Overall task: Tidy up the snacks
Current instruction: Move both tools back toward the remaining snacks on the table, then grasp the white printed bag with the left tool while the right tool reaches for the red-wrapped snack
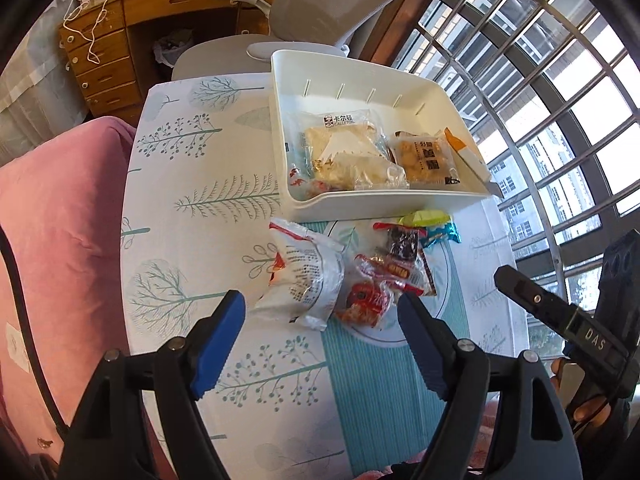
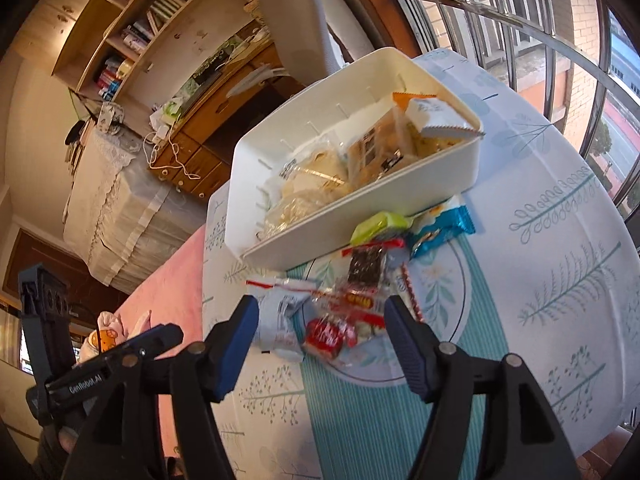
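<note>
Both the left gripper (image 1: 320,316) and right gripper (image 2: 322,320) hung with jaws released over loose crinkly snack packets (image 1: 360,272) heaped near the white plastic bin (image 1: 384,200); overlapping wrappers risked a double grab.

On the surface (image 1: 192,184) the bin (image 1: 384,200) sits at the far side, with a chair (image 1: 340,4) behind it. In the bin lie several wrapped snacks (image 1: 352,152), side by side. Before the bin, a heap of loose snack packets (image 1: 360,268) lies on the surface, the largest packet (image 1: 304,276) at its left. My left claw (image 1: 322,320) and my right claw (image 2: 322,320) each hang just before the heap, jaws spread wide.
</note>
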Demonstrator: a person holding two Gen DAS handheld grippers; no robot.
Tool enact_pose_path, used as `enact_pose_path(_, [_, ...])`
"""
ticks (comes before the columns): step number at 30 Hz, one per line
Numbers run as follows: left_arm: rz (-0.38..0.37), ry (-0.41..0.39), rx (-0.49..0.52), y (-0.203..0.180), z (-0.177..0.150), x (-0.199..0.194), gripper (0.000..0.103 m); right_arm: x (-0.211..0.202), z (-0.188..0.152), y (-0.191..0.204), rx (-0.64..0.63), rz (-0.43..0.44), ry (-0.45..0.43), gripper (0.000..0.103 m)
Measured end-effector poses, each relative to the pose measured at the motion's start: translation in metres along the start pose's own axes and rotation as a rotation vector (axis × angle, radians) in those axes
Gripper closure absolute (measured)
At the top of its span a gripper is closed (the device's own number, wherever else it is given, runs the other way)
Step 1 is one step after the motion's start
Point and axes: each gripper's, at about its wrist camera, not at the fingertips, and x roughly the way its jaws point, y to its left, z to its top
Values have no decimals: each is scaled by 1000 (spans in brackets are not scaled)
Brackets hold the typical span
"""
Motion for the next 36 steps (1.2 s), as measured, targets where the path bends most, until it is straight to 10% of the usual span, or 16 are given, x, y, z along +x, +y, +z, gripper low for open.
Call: enact_pose_path(36, [-73, 269, 91, 11, 10, 89, 22, 57, -85, 56, -491, -208, 44, 30])
